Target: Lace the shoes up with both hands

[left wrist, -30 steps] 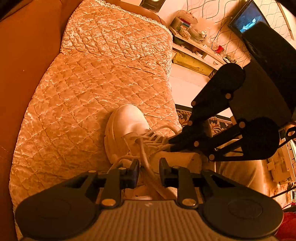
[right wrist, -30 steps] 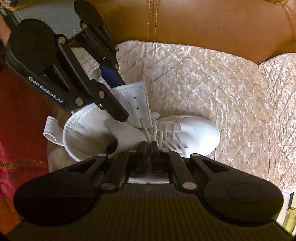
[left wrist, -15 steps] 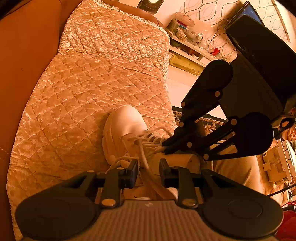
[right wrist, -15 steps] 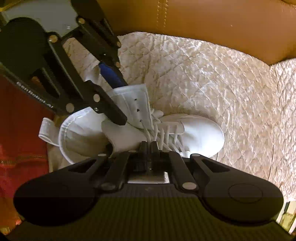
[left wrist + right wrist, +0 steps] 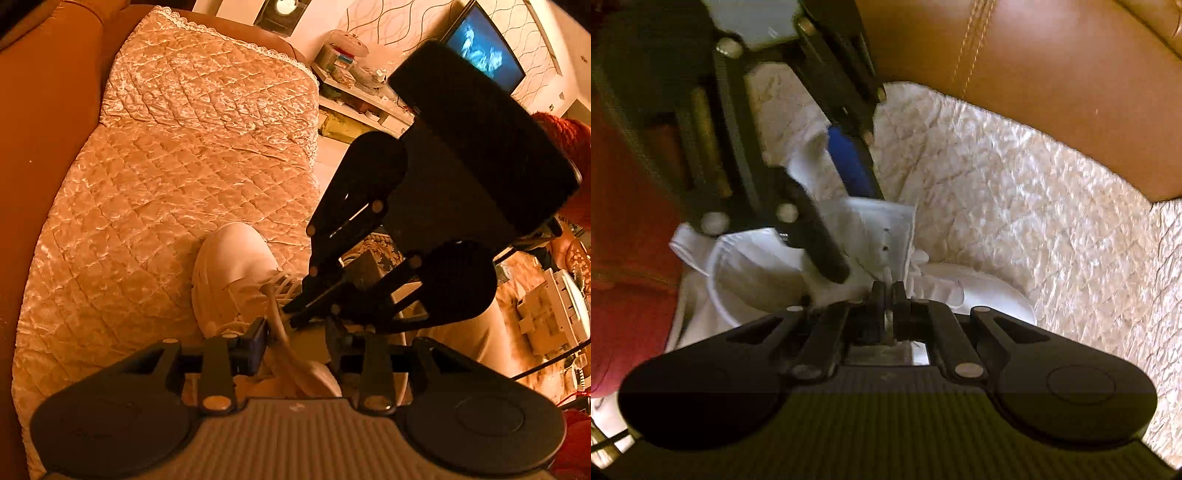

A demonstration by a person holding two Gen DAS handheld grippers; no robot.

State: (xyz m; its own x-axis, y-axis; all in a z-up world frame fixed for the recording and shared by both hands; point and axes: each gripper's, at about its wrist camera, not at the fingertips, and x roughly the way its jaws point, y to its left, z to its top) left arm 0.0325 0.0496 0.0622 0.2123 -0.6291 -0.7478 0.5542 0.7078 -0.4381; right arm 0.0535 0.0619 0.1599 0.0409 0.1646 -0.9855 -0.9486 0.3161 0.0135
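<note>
White shoe (image 5: 979,291) on quilted cover (image 5: 166,166): lower eyelets laced, upper eyelets empty. Right gripper (image 5: 888,295) pinches lace (image 5: 275,317); left gripper (image 5: 295,341) jaws opening, lace between, ungripped.

I'm working in a home living room: brown leather sofa (image 5: 44,155) under a quilted cover (image 5: 177,155), wall-mounted television (image 5: 484,48), cluttered shelf (image 5: 354,92), wavy-patterned wallpaper (image 5: 406,22).

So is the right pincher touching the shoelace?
Touching. The right wrist view shows the right gripper shut on the white shoelace, which runs between its fingertips.
</note>
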